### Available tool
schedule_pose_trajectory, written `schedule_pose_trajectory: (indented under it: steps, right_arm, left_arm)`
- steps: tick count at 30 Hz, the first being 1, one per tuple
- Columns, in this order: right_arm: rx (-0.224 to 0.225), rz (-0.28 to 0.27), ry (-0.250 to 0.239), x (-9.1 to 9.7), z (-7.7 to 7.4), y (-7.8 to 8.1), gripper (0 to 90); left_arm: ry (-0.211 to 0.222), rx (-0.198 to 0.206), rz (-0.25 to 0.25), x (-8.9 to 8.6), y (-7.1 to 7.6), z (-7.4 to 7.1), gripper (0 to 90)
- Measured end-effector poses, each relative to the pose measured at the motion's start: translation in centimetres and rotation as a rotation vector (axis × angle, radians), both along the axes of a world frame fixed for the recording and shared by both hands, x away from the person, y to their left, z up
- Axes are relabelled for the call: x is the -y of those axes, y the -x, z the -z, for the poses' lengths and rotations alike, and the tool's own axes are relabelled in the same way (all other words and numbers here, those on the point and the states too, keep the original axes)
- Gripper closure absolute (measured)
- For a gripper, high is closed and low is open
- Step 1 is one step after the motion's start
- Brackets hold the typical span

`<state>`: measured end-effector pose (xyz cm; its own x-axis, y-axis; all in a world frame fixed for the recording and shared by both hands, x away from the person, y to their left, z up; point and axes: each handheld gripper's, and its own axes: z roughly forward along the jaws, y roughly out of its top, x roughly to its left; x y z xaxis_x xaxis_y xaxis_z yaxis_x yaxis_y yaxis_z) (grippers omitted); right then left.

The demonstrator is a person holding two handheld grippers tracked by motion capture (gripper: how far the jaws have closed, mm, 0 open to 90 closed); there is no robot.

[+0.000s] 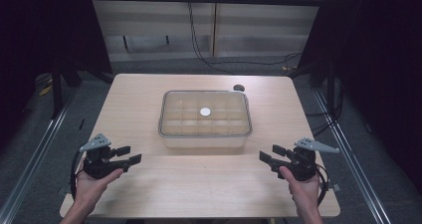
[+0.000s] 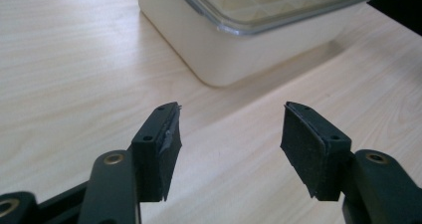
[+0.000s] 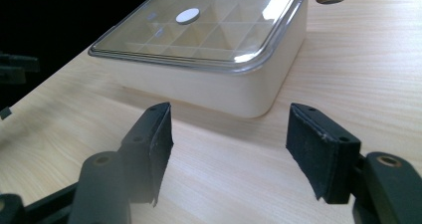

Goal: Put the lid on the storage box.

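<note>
High view: a lidded compartment box sits between and ahead of two spread hand-held grippers.

The compartment box (image 1: 204,119) lies mid-table with its long axis running left to right, its clear lid (image 1: 204,112) still seated and a small white disc (image 1: 205,112) at the lid's middle. The left hand-held gripper (image 1: 128,155) rests near the front-left of the wooden table (image 1: 209,184), jaws apart and empty, pointing right and slightly forward toward the box's near-left corner. The right hand-held gripper (image 1: 271,153) mirrors it at the front-right, jaws likewise apart and empty, aimed at the near-right corner. Both stand about equally near, well clear of the box walls, so a two-sided reach to the box's short ends looks likeliest.
</note>
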<state>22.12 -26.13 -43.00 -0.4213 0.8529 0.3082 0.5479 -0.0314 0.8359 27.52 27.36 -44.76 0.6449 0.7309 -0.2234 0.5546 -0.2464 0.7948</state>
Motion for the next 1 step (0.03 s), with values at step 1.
schedule_pose_trajectory:
  steps: [1]
  right_arm:
    - [0.004,0.005,-0.008,0.15,0.34,0.15,33.1]
  left_arm:
    - [-0.006,-0.005,0.004,-0.06,0.14,0.20,39.7]
